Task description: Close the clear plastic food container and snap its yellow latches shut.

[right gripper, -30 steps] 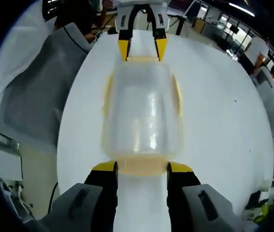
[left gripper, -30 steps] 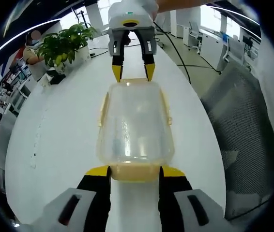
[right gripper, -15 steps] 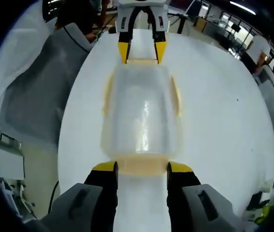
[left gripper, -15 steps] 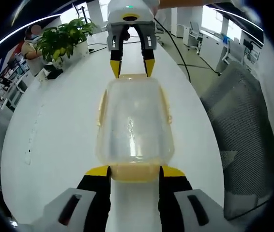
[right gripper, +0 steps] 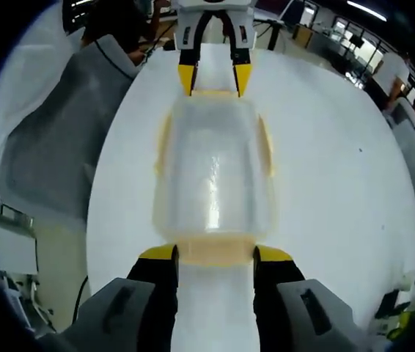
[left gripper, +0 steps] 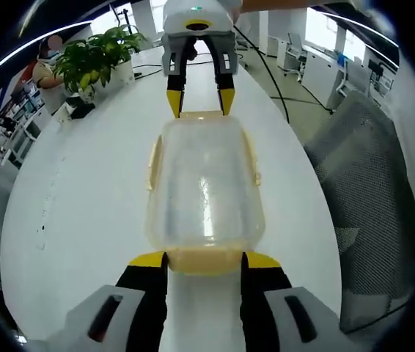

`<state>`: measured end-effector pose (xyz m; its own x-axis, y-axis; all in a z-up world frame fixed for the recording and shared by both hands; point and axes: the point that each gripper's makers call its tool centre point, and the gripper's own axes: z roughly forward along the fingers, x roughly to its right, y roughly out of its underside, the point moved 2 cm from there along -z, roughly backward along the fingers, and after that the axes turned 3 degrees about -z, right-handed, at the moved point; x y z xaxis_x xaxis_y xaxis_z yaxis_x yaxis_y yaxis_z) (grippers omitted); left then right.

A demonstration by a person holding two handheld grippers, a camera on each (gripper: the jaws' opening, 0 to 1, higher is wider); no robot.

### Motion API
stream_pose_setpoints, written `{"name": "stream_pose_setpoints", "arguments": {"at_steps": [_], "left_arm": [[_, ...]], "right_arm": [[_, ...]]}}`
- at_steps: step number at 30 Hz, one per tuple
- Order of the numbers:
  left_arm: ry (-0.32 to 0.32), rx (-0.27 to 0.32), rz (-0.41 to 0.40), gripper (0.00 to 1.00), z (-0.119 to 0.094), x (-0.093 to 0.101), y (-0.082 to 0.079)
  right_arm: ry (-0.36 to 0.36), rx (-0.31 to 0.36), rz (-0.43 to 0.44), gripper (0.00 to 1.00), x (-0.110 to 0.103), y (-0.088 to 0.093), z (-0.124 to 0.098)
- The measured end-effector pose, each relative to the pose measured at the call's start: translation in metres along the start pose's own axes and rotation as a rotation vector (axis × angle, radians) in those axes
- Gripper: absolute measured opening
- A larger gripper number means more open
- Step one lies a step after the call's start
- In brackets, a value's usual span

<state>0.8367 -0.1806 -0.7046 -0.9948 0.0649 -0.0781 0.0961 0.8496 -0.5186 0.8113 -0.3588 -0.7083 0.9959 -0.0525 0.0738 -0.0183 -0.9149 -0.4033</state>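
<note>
Clear plastic food container (left gripper: 204, 187): rectangular with rounded corners, translucent, lid seated on top, glare streaks on the lid. It is placed lengthwise on a white table (left gripper: 83, 213), between the two grippers. Pale yellow latches are seen along the long sides (left gripper: 152, 165) and at both short ends; whether any is fully snapped cannot be told.

Left gripper (left gripper: 204, 260): jaws are spread, one yellow-tipped finger at each side of the near end latch (left gripper: 204, 261), just beside it; actual contact cannot be confirmed. Nothing is clamped.

Right gripper (right gripper: 215, 254): jaws are likewise spread, set to either side of the opposite end latch (right gripper: 215, 251). In the left gripper view it is seen at the far end of the container (left gripper: 200, 110), yellow tips pointing down at the lid edge.

Surroundings: a potted green plant (left gripper: 94, 66) is placed on the table beyond the container, to one side, with dark cables near it. A grey mesh chair (left gripper: 372, 191) is set beside the table edge. Office desks and windows are noted in the background. The container's four sides are unobstructed apart from the gripper fingers at the ends.
</note>
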Motion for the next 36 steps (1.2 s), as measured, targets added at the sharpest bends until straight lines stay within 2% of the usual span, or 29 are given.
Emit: {"name": "stream_pose_setpoints", "arguments": {"at_steps": [4,9,13,27,32,36], "left_arm": [[-0.002,-0.022,0.068,0.33,0.001,0.002,0.004],[0.004,-0.038,0.068,0.34,0.001,0.004,0.009],[0.000,-0.039,0.062,0.34,-0.001,0.004,0.010],[-0.029,0.010,0.046,0.34,-0.018,0.004,0.001],[-0.048,0.032,0.014,0.34,-0.023,0.003,-0.002],[-0.099,0.053,-0.057,0.32,-0.026,0.002,-0.007]], "right_arm": [[-0.003,0.002,0.015,0.37,0.000,0.001,0.001],[-0.008,-0.006,0.039,0.41,-0.002,0.004,0.001],[-0.003,-0.002,0.054,0.38,-0.001,0.005,-0.001],[0.034,0.031,0.107,0.36,-0.010,-0.007,-0.020],[0.049,0.033,0.127,0.35,-0.013,-0.011,-0.023],[0.086,0.052,0.163,0.33,-0.010,-0.015,-0.028]]}}
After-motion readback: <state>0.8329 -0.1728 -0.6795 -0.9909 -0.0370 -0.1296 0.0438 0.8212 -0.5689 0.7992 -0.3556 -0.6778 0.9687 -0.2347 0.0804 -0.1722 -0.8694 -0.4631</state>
